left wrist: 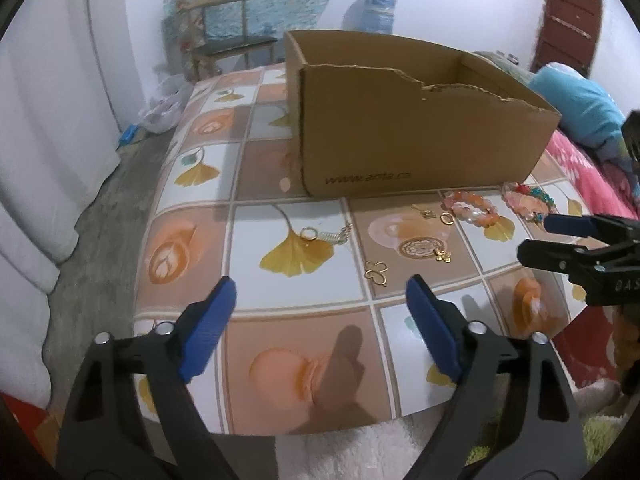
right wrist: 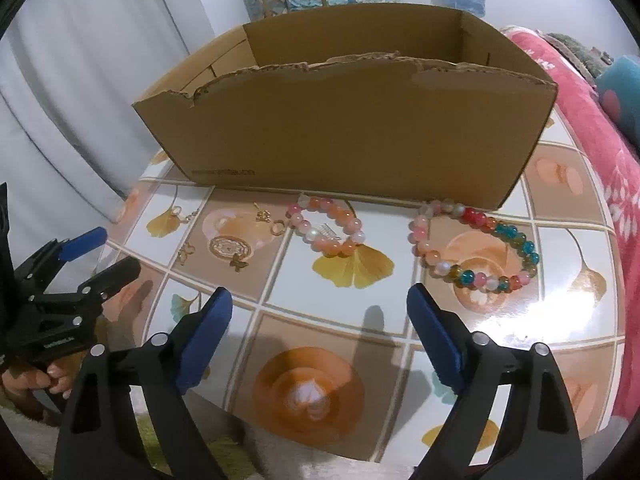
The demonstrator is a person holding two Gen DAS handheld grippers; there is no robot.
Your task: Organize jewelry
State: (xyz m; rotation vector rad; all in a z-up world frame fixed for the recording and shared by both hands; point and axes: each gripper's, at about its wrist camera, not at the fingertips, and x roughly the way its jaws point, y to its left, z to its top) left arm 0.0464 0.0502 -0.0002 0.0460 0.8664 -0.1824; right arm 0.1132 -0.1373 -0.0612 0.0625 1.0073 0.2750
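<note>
An open cardboard box with a torn front rim stands at the back of the patterned table; it also shows in the right wrist view. In front of it lie an orange-pink bead bracelet, a multicoloured bead bracelet and several small gold earrings and charms. In the left wrist view I see a gold hoop with a spring charm, a gold clover piece and the orange bracelet. My left gripper is open and empty above the table's front. My right gripper is open and empty, short of the bracelets.
The table has a glossy tile-and-ginkgo print. A pink blanket and a blue pillow lie to the right. A chair and a water bottle stand behind. A grey floor and white curtain are at left.
</note>
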